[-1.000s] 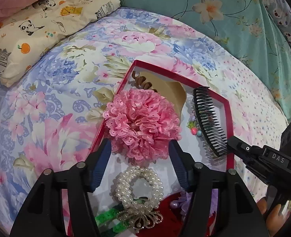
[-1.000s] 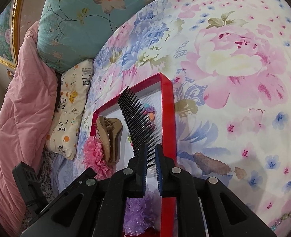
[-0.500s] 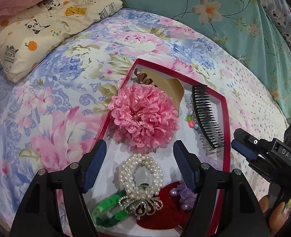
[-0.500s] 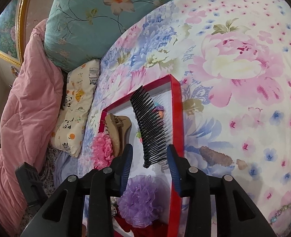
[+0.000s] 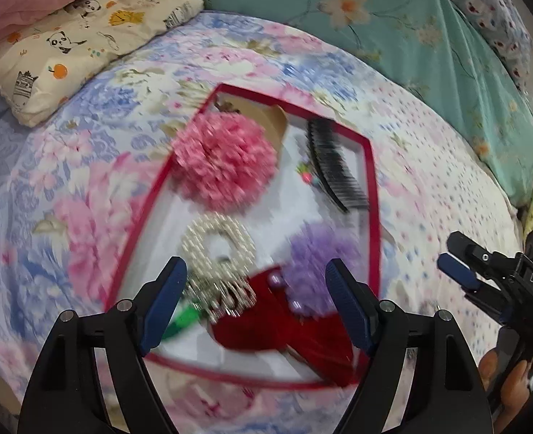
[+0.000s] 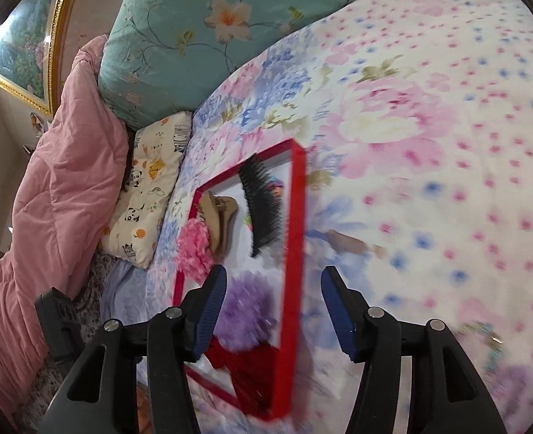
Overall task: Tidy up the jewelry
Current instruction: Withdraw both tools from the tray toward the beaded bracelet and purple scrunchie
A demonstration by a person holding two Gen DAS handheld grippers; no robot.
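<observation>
- Fingers of the left gripper (image 5: 255, 302) stand wide apart with nothing between the pads; the jaws have just been opening, and they hang above the near end of the red tray (image 5: 372, 181).
- Fingers of the right gripper (image 6: 271, 311) also stand apart and empty; the jaws have just been opening, and the black comb (image 6: 261, 208) now lies free in the tray by its right rim.
- Tray contents, on the floral bedspread (image 5: 67, 166): pink lace scrunchie (image 5: 224, 166), tan claw clip (image 6: 221, 222), pearl bracelet (image 5: 217, 244), purple scrunchie (image 5: 318, 262), a red item and a green item at the near end.
- Step in hand, as judged: the comb has been placed and both grippers are clear of the tray.
- One beaded piece (image 6: 490, 343) lies outside the tray on the bedspread, at the right of the right wrist view; blur hides its detail.
- Next move, as judged: bring the right gripper over that piece, close on it, and carry it to a free spot in the tray.
</observation>
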